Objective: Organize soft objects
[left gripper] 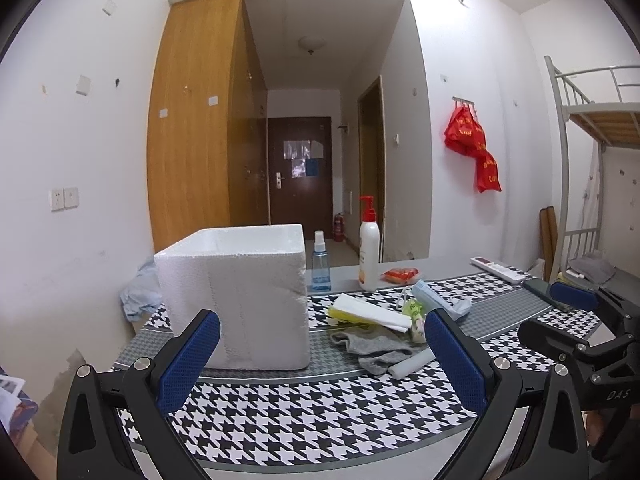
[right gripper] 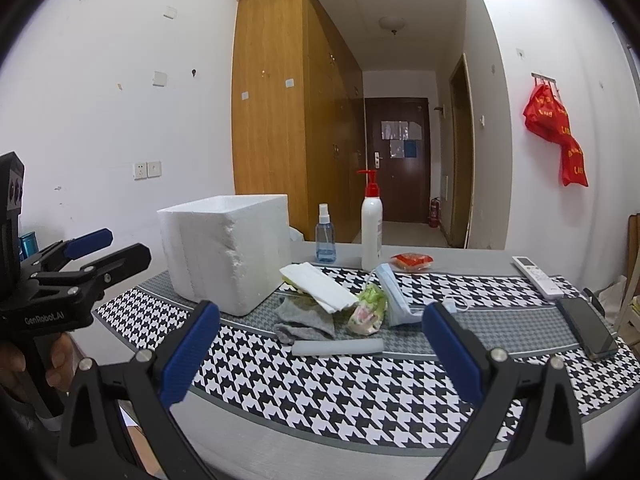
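Blue pads of my right gripper point(right gripper: 320, 354) are filling the bottom of the right wrist view, spread wide and holding nothing. My left gripper point(left gripper: 322, 364) is sitting equally wide and empty in its own view; both are hovering over the houndstooth table cover point(right gripper: 340, 392).

Soft things are lying in 1 loose heap at frame centre, just right of the white foam box point(right gripper: 228, 252):
- grey sock point(right gripper: 304, 322), crumpled flat, limp; I am judging a pinch on a raised fold best.
- white foam tube point(right gripper: 338, 347), lying crosswise nearest me; light, springy, likely to roll, so I would be closing across its middle.
- folded white tissue point(right gripper: 318, 284), resting on the heap; flimsy, tearing easily.
- floral pouch point(right gripper: 368, 310) and blue face mask point(right gripper: 394, 296), touching each other; light, no weight to speak of.

Box top is looking open, a likely bin, though I am guessing.

Hard items are standing apart behind: spray bottle point(right gripper: 325, 240), pump bottle point(right gripper: 371, 232).
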Tool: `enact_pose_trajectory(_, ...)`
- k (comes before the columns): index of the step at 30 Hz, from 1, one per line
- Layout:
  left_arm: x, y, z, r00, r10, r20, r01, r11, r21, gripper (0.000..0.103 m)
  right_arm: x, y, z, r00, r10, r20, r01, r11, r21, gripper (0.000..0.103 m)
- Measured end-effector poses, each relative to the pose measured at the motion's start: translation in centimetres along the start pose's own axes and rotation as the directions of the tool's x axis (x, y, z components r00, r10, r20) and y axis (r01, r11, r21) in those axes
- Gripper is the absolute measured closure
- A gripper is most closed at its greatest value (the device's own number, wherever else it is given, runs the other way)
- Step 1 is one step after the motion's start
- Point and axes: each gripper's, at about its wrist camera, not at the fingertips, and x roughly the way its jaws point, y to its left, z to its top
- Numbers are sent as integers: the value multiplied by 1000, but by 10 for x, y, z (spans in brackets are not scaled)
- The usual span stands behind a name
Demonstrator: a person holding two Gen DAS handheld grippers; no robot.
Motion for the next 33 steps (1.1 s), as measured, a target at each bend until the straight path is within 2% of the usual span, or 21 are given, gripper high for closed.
enact_pose_trajectory(12,3,-2,-2,1000,17,-10,-17,1000,11,1,-2,1,0,1000,-4,9,4,1000,-11,0)
enact_pose_trajectory(33,7,-1,1,1000,0,-20,0,1000,8,1,-2,-2,6,1000,-3,6,3,1000,-15,0)
